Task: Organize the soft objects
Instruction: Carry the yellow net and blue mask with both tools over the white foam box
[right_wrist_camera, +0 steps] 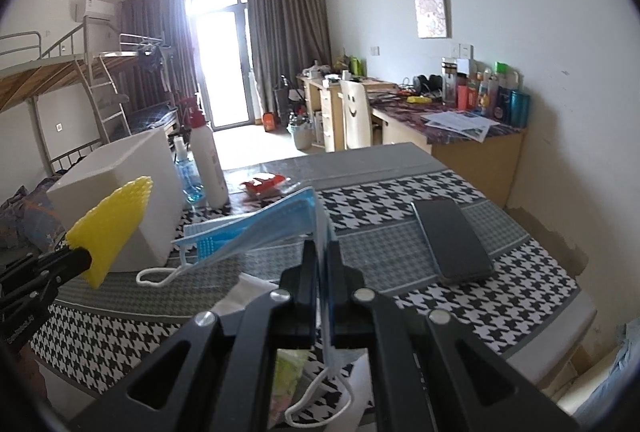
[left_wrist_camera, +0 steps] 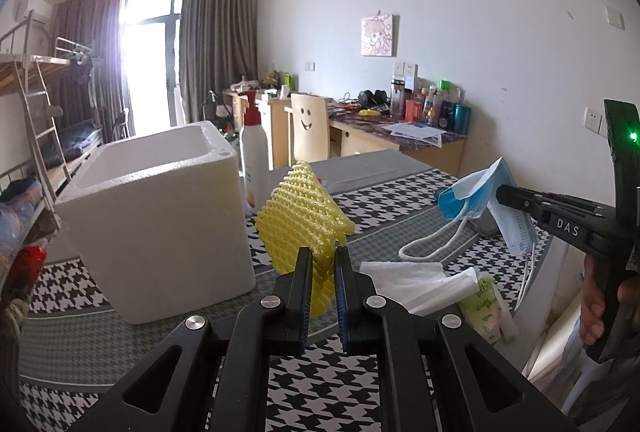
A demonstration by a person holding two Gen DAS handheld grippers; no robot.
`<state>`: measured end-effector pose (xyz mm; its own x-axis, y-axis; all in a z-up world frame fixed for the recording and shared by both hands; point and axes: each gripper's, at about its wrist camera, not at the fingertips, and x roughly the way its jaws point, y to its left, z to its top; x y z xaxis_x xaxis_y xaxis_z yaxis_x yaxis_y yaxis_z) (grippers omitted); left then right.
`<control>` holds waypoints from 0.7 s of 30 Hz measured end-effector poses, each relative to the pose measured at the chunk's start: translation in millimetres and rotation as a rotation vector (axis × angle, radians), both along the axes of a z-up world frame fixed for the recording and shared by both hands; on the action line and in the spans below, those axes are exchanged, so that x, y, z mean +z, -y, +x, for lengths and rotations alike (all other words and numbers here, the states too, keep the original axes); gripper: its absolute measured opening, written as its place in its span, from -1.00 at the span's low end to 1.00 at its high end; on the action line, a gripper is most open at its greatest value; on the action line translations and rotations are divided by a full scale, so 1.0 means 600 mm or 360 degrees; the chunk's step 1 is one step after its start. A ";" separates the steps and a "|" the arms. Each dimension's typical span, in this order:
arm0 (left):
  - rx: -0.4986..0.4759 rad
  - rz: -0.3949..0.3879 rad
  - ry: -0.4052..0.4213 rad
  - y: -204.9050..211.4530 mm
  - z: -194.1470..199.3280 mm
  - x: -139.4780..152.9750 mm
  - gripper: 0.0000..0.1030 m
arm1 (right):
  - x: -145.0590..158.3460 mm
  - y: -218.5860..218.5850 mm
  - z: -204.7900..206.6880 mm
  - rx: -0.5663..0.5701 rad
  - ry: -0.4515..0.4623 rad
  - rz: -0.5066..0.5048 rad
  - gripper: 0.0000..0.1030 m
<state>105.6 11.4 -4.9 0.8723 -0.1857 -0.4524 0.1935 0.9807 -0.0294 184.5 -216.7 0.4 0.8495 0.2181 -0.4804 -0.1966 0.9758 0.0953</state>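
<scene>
Left gripper clamping a yellow foam fruit-net sleeve, jaws nearly closed on its lower edge, the mesh fanning upward above the table. Showing again in the right wrist view as a yellow wedge pinched at the tip of the left gripper, lifted clear of the tablecloth.

Right gripper squeezing a light-blue pleated disposable face mask, jaws fully together on 1 short edge, the mask stretching away to the left and hanging in the air. 1 white ear loop drooping toward the cloth, another dangling below the jaws. From the left wrist view, the same mask hanging folded from the right gripper, with a hand wrapping the black handle at the right edge.

Standing on the black-and-white houndstooth tablecloth — a white open-topped polystyrene foam box, just left of the yellow net. Behind the box, a white pump bottle with a red top, and in the right wrist view a clear bottle of blue liquid beside it.

Lying on the cloth below the mask: a crumpled white tissue and a small green-printed tissue packet, touching each other. Farther right — a black smartphone lying flat, well apart from both grippers. Red packet resting near the far table edge.
</scene>
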 end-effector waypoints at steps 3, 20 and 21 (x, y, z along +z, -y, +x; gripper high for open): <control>0.0018 0.0010 0.0005 -0.005 0.003 0.007 -0.77 | 0.004 -0.008 0.003 0.0023 0.0014 0.0010 -0.88; 0.0041 0.0035 0.0084 -0.018 0.019 0.051 -0.77 | 0.034 -0.038 0.024 0.0144 0.0099 0.0047 -0.88; 0.0041 0.0036 0.0088 -0.019 0.020 0.053 -0.77 | 0.034 -0.038 0.025 0.0151 0.0102 0.0054 -0.88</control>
